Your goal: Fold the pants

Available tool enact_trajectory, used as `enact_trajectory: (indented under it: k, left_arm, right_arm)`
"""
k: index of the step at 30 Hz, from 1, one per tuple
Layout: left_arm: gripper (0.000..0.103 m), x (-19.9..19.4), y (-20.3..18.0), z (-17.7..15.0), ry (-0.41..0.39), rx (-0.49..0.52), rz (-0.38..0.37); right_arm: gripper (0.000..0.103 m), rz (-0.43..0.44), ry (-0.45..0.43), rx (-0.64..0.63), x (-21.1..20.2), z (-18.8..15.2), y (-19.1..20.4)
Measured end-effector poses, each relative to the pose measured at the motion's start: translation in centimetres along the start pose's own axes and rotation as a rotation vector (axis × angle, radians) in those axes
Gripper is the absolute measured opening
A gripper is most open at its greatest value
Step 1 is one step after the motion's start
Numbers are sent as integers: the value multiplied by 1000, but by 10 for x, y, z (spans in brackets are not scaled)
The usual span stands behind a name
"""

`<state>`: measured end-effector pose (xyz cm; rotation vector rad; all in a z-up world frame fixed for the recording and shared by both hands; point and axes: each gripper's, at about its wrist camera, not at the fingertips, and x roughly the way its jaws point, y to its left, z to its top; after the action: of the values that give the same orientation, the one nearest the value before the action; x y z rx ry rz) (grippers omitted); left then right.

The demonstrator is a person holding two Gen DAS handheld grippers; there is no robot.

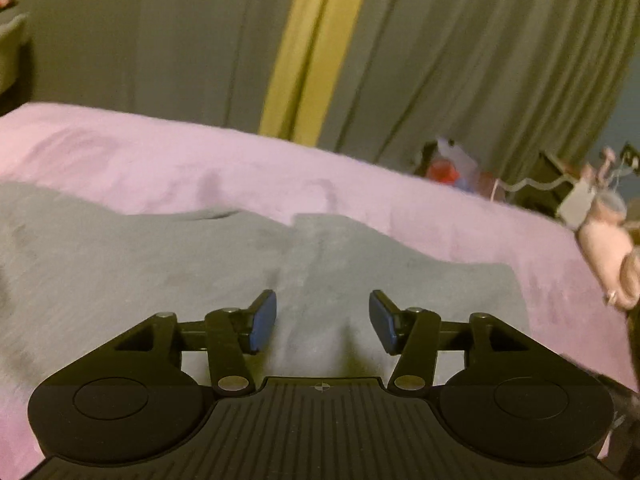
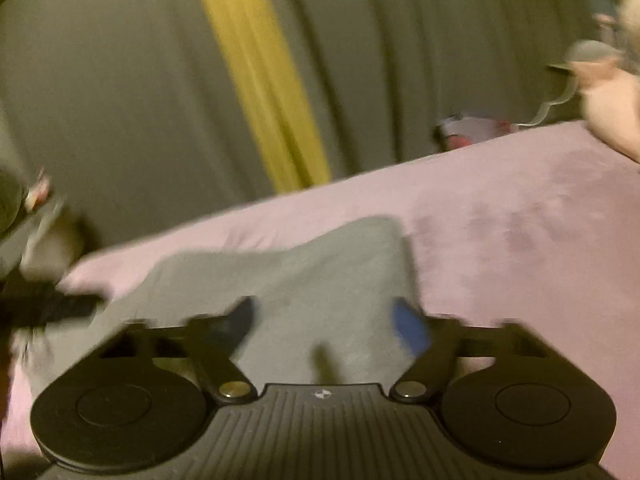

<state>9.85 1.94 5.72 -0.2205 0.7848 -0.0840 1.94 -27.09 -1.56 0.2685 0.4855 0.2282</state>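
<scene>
From the left wrist, the left claw (image 1: 322, 320) is hovering just over the grey pants (image 1: 200, 272), its blue pads spread wide and holding nothing. The pants are lying flat on the pink bed cover (image 1: 160, 160), filling the near half of the view, with an uneven far edge and a small notch in it. Grey curtains (image 1: 120, 40) with a yellow stripe are hanging behind the bed, and a pale stuffed toy (image 1: 604, 240) is sitting at the cover's right side.

From the right wrist — a badly blurred view — the right claw (image 2: 326, 326) is also standing wide open and empty, over a squared-off end of the pants (image 2: 320, 272), with bare pink cover to the right. A dark shape at the left edge is too smeared to name.

The risk, as I judge it: with the cloth lying flat and soft, a claw closing here may be pinching the cover along with the pants, or only the top layer — either would be dragging the fold crooked.
</scene>
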Motion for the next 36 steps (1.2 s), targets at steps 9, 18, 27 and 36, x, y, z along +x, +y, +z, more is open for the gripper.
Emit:
enact_trajectory:
  k: [9,18,27,36]
  left_arm:
    - [13,52,-35,-2,44,160,91]
    - [7,102,-12,8,47,14,135]
    - [7,64,4,-16,77,77,69]
    - [85,-5,58,-57,-8,-7,280]
  right_arm:
    - [17,-74,206,83,39,-7,-23]
    - [13,-72,187,118,43,-10,-29]
    - [13,-56,170,146,42,-10,-35]
    - [13,-72,175,116,43,-8,-31]
